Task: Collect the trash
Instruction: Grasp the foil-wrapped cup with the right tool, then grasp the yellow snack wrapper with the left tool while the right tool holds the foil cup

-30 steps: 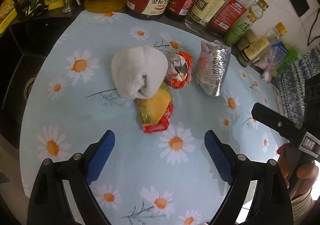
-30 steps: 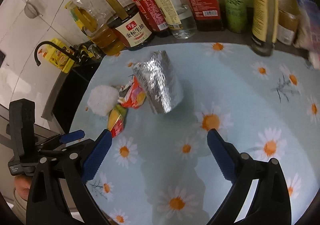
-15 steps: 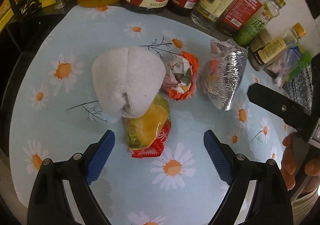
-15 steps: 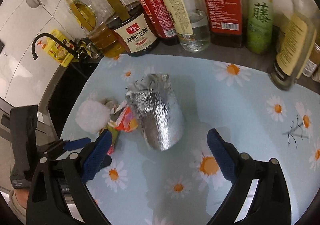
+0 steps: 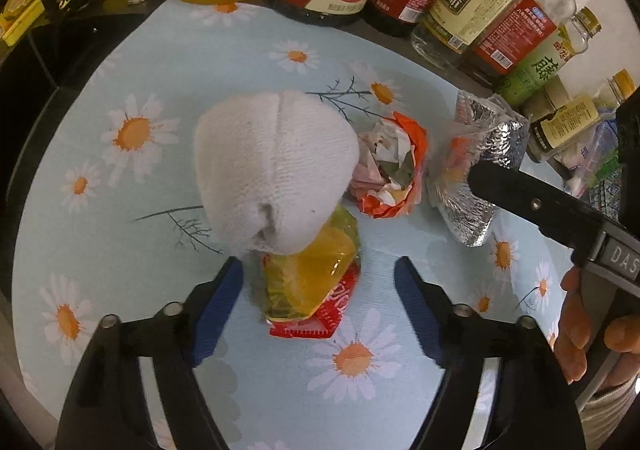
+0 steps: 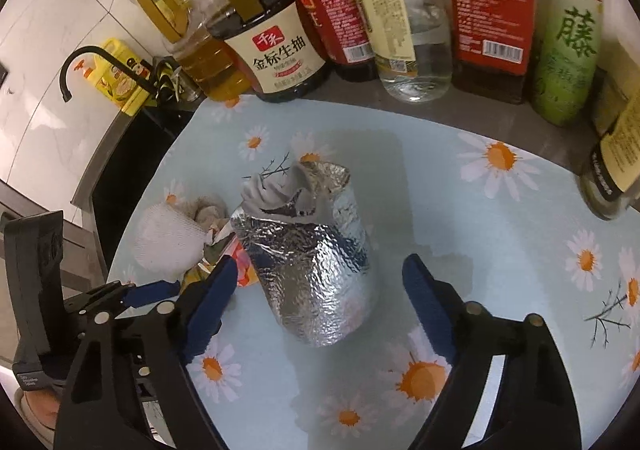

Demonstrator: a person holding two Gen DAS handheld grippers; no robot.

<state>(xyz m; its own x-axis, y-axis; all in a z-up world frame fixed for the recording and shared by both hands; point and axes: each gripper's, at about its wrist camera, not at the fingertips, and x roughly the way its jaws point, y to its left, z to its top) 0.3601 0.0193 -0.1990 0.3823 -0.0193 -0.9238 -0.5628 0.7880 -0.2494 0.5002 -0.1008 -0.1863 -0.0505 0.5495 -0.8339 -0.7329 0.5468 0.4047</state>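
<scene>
Left tongs (image 5: 318, 282) spread astride yellow wrapper (image 5: 312, 282), right tongs (image 6: 320, 286) spread — flanking foil bag (image 6: 316, 266).

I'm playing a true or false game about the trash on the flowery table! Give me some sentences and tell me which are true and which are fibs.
1. The left gripper is open around the yellow and red wrapper. True.
2. The right gripper is squeezing the silver foil bag. False: its jaws are open on either side of the bag, not closed on it.
3. The white towel lies partly on the yellow and red wrapper. True.
4. The crumpled orange wrapper sits inside the sink. False: it lies on the daisy tablecloth, between the towel and the foil bag.
</scene>
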